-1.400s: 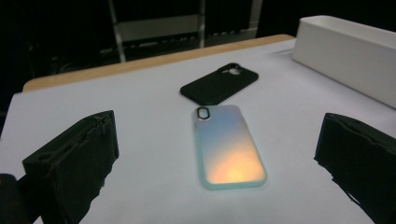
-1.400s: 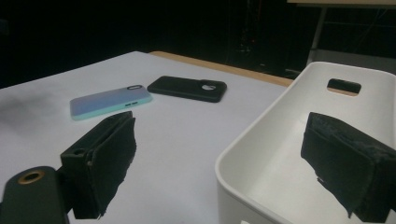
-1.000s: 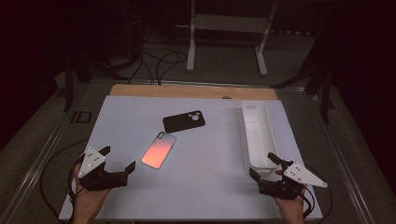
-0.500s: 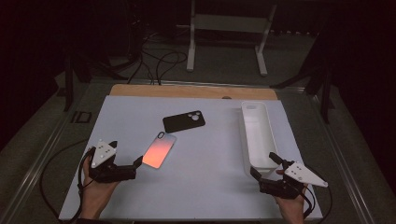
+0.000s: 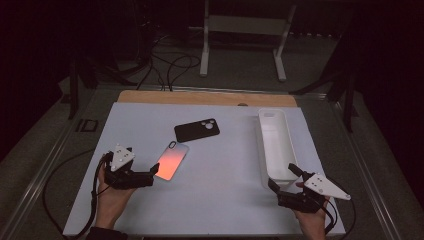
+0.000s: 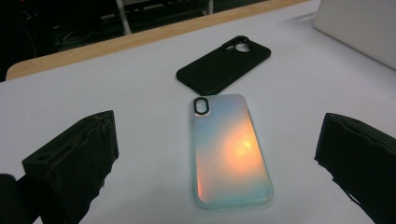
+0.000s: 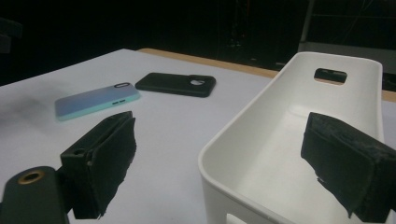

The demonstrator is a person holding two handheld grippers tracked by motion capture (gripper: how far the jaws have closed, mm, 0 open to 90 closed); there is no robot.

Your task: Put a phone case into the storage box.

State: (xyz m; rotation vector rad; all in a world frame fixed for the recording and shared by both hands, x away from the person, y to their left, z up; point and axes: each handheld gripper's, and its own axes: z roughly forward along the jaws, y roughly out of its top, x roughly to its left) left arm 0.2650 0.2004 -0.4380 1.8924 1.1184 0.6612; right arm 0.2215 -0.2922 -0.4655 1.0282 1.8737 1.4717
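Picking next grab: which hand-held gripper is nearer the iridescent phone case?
Left. The left hand-held gripper sits open at the iridescent phone case; the right hand-held gripper straddles the white bin.

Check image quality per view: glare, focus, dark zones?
High view: dim, surroundings nearly black, iridescent phone case glows orange. Left gripper view: case sharp with an orange glare patch, near jaws soft. Right gripper view: white bin evenly lit, background black, jaws blurred.
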